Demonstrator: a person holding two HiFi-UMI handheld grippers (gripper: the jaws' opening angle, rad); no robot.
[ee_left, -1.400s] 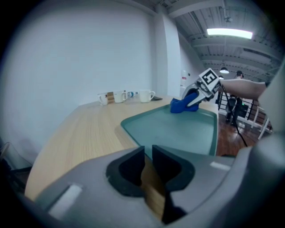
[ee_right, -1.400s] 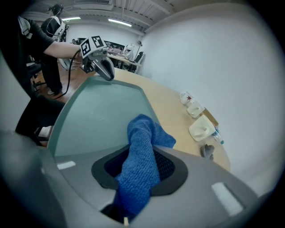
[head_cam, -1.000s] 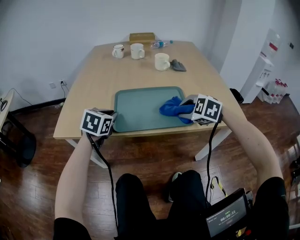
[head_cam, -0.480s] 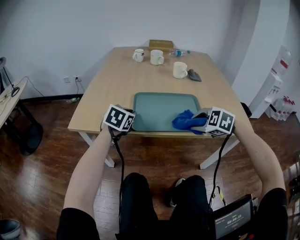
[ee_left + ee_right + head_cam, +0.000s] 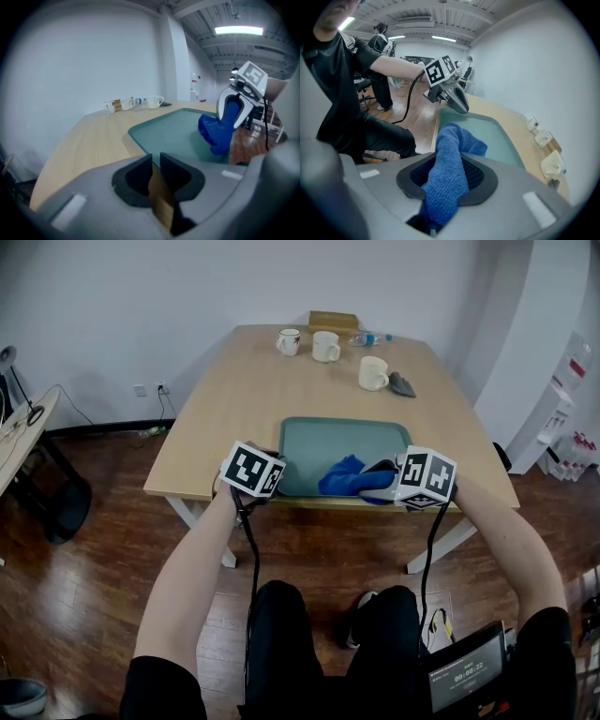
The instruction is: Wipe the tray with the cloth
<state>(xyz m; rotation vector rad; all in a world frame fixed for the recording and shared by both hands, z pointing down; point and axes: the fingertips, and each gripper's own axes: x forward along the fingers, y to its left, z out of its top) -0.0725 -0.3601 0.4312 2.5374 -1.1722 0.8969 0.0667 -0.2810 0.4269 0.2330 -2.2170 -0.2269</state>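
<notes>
- Two jaws of the right gripper clamp a blue terry cloth, which trails onto the near right part of the flat teal plastic tray.
- That tray lies at the near edge of a light wooden table.
- By its near left corner, the left gripper has jaws a slit apart, gripping nothing.

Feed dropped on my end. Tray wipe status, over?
Right gripper shut on blue cloth, cloth down on tray. Left gripper at near-left corner, jaws slightly apart, empty. Mugs at far end, path clear.
</notes>
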